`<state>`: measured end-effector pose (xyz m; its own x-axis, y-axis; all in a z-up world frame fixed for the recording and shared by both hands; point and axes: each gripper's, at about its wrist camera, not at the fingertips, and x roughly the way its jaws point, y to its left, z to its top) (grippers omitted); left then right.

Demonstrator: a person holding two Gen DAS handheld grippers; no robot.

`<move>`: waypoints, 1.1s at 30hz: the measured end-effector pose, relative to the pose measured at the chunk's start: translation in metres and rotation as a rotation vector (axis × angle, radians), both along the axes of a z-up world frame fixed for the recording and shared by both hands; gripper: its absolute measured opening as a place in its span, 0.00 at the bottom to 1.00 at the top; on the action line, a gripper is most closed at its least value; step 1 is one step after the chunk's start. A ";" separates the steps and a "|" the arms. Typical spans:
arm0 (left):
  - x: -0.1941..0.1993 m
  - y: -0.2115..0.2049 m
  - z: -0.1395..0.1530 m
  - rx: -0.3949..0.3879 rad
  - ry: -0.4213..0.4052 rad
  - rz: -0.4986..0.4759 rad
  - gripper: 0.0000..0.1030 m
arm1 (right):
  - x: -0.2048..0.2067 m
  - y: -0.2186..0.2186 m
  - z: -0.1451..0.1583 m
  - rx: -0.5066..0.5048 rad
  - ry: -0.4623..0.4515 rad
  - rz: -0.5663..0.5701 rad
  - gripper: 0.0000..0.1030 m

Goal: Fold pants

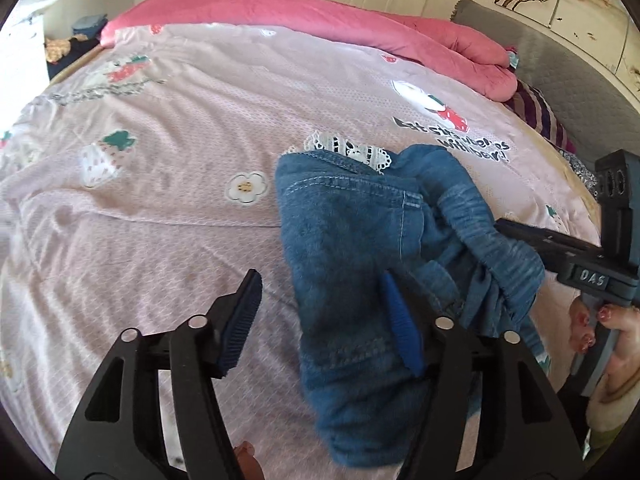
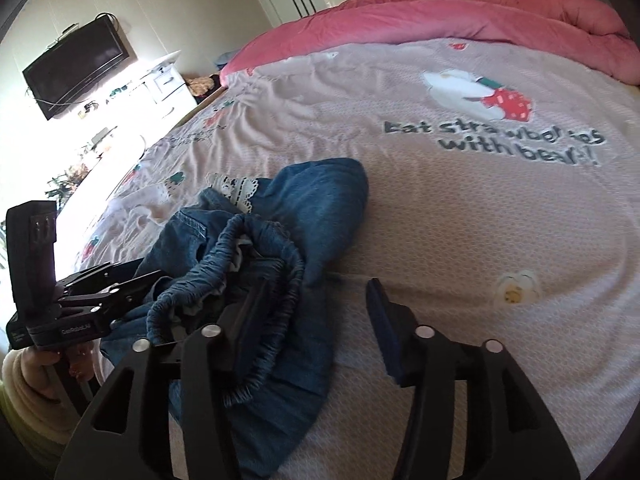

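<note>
Pink printed bedsheet [image 2: 460,240], finely dotted and wrinkled, covers the bed and reads "Eat strawberries with bear!". Soft blue denim pants [image 1: 360,280] with a gathered elastic waistband [image 2: 240,240] and white lace trim [image 1: 344,146] lie bunched on it. Both the left hand-held gripper [image 1: 324,320] and right hand-held gripper [image 2: 316,320] are spread open, each straddling cloth. A rumpled pink quilt [image 1: 300,12] lies behind; the right tool is marked "DAS".

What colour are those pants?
Blue denim pants, white lace trim; clearest in the left wrist view.
</note>
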<state>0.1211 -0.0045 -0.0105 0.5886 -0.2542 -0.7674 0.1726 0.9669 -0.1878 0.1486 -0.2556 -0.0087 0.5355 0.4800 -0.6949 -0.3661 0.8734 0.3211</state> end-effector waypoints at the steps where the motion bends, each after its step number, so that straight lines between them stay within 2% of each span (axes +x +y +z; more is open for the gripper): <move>1: -0.006 0.002 0.003 0.003 -0.008 0.006 0.56 | -0.004 -0.002 0.002 -0.008 -0.008 -0.006 0.58; 7: -0.040 0.014 0.023 0.013 -0.056 0.034 0.71 | -0.045 -0.007 0.028 -0.035 -0.098 -0.033 0.82; 10: -0.059 0.017 0.030 0.019 -0.071 0.049 0.77 | -0.071 -0.003 0.042 -0.056 -0.163 -0.044 0.89; 12: -0.072 0.018 0.033 0.024 -0.085 0.058 0.87 | -0.084 -0.001 0.049 -0.078 -0.198 -0.053 0.91; 14: -0.086 0.017 0.037 0.026 -0.097 0.065 0.91 | -0.101 0.001 0.056 -0.096 -0.239 -0.067 0.92; 22: -0.131 0.013 0.046 0.028 -0.141 0.086 0.91 | -0.144 0.013 0.070 -0.146 -0.315 -0.081 0.95; 33: -0.169 0.009 0.046 0.039 -0.163 0.112 0.91 | -0.176 0.019 0.075 -0.162 -0.351 -0.086 0.96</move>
